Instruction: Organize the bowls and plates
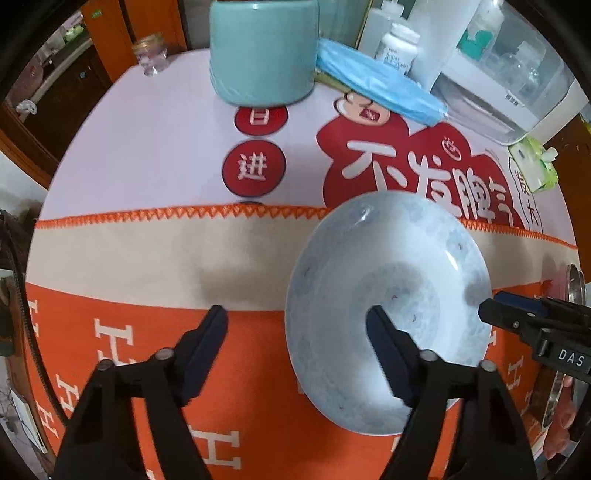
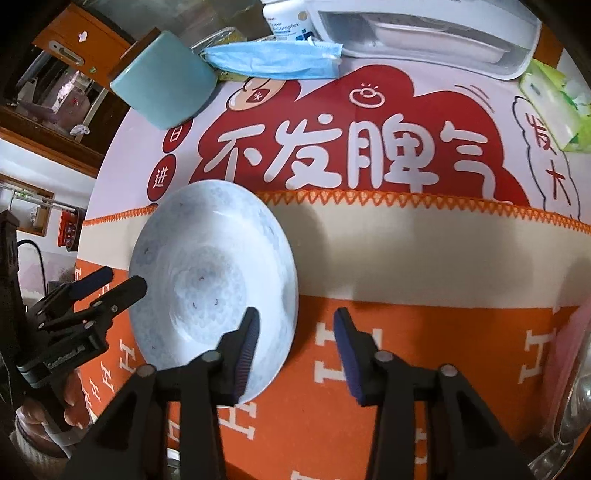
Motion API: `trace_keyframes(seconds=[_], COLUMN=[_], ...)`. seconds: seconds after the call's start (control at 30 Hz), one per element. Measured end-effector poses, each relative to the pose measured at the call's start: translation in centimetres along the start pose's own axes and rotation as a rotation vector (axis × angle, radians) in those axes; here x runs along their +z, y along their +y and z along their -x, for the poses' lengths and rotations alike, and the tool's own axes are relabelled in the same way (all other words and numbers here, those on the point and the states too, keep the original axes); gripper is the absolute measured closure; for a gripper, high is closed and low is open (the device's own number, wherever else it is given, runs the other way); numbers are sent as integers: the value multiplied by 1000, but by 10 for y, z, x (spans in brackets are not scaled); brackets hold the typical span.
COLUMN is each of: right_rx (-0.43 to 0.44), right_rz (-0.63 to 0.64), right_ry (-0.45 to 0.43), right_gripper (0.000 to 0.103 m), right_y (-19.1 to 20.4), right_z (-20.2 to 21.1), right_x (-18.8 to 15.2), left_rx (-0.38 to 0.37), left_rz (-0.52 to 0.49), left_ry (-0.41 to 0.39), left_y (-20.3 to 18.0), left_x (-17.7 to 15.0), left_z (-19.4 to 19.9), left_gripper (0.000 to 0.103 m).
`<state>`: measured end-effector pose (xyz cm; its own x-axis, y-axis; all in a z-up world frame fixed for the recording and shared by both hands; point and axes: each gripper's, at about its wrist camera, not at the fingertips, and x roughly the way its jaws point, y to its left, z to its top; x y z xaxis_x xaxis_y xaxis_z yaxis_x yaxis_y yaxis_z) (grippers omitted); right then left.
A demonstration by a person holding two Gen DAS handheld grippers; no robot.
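A pale blue-white patterned deep plate [image 1: 384, 295] lies on the orange and beige cloth; it also shows in the right wrist view [image 2: 207, 273]. My left gripper [image 1: 297, 325] is open, its right finger over the plate's near side, its left finger off the plate. My right gripper [image 2: 295, 325] is open, its left finger over the plate's right rim. In the left wrist view the right gripper [image 1: 495, 302] reaches in by the plate's right edge. In the right wrist view the left gripper [image 2: 122, 280] sits at the plate's left edge.
At the table's back stand a teal cylinder container [image 1: 262, 48], a blue face mask [image 1: 376, 85], a white pill bottle [image 1: 399, 48], a white appliance [image 2: 424, 33] and a green tissue pack [image 2: 557, 107]. A metal dish [image 1: 572, 291] lies at the far right. A glass jar [image 1: 149, 53] stands back left.
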<state>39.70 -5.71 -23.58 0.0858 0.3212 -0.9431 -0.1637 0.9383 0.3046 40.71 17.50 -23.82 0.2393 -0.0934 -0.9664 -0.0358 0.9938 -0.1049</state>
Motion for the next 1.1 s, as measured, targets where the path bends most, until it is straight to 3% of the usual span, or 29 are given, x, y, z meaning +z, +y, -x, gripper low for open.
trace_keyframes(seconds=[0.13, 0.4, 1.1], right_rx=[7, 19, 16], right_rz=[-11, -20, -18], right_ry=[23, 41, 42], right_gripper=[79, 96, 97], right_y=[0, 0, 1], right_z=[-6, -14, -8], right_x=[2, 6, 0], left_rx=[-16, -32, -39], left_rz=[-4, -16, -40], left_ry=[41, 90, 98], left_y=[0, 1, 3], left_x=[2, 3, -3], left_z=[-10, -20, -13], left_gripper=[46, 88, 93])
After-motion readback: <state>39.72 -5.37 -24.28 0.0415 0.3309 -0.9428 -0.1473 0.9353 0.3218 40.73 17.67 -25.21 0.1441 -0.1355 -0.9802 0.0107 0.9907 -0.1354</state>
